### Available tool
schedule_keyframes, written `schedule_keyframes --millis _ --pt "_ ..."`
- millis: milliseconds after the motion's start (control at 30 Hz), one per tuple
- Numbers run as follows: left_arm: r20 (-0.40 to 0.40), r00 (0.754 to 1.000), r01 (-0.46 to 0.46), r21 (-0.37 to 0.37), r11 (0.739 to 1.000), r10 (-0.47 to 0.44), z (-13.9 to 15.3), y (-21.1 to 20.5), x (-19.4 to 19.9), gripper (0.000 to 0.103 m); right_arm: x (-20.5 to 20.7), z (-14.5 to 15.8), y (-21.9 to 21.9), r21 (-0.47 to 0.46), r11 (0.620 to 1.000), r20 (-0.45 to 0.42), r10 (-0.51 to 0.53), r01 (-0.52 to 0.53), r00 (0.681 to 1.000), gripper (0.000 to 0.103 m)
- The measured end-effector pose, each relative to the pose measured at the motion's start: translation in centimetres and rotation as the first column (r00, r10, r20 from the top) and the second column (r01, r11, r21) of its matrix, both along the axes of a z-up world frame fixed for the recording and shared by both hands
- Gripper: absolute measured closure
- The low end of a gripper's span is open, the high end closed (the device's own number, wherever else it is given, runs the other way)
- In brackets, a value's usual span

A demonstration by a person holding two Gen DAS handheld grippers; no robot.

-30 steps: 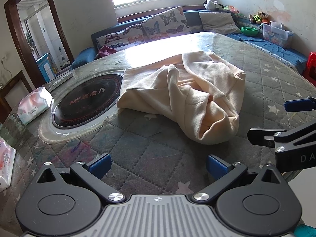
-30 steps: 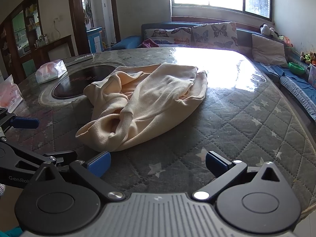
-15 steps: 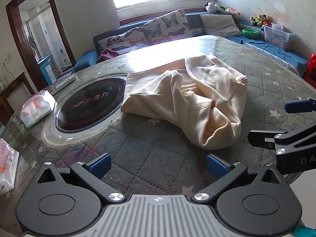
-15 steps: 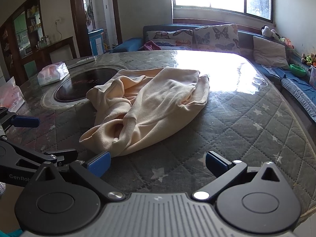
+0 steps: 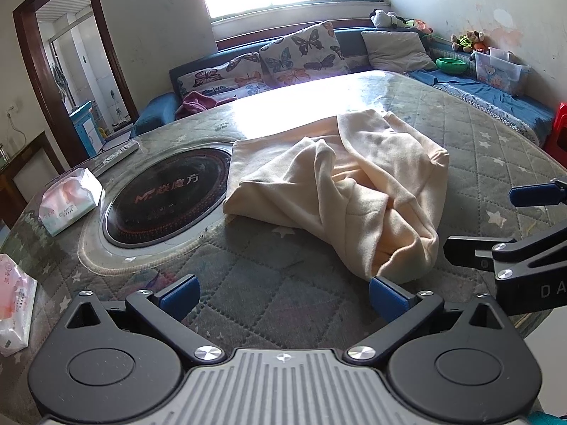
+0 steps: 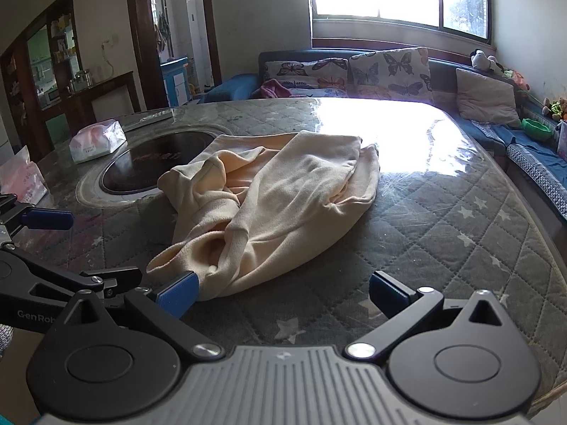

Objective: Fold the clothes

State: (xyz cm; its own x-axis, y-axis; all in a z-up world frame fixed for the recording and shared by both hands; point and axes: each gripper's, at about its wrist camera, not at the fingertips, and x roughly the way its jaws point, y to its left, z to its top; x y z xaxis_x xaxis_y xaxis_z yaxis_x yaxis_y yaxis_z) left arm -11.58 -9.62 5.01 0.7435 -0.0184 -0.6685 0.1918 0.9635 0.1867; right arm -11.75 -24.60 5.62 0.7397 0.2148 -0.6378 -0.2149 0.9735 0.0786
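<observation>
A cream-coloured garment (image 5: 358, 191) lies crumpled in a heap on the round table (image 5: 269, 304), its near end closest to me. In the right wrist view the same garment (image 6: 280, 205) bunches up toward the lower left. My left gripper (image 5: 281, 295) is open, with its right pad close to the garment's near tip. My right gripper (image 6: 281, 295) is open too; its left pad sits against the garment's near edge. Each gripper shows at the side of the other's view: the right gripper (image 5: 510, 226), the left gripper (image 6: 88, 249). Neither holds cloth.
The table has a quilted star-pattern cover under clear plastic and a round black hotplate (image 5: 166, 198) at centre left. Tissue packs (image 5: 69, 200) lie at the left edge. A sofa with butterfly cushions (image 5: 301, 53) runs behind the table. A doorway (image 5: 67, 71) is at the far left.
Both grippers have moved forward toward the garment, which now looms closer, its near edge reaching their pads. The garment itself has not moved, and both grippers stay open.
</observation>
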Motion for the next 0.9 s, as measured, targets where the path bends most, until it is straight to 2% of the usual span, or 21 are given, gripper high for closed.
schedule_keyframes --millis 633,900 --pt "-0.011 1.0 -0.011 -0.01 1.0 0.011 0.4 1.0 3.6 0.0 3.1 1.2 -0.2 0.045 0.999 0.035 0.007 -0.008 0.999 0.0" --pt "-0.018 1.0 -0.005 -0.018 1.0 0.005 0.6 1.2 5.9 0.0 5.1 1.2 -0.4 0.033 0.999 0.032 0.008 -0.009 0.999 0.0"
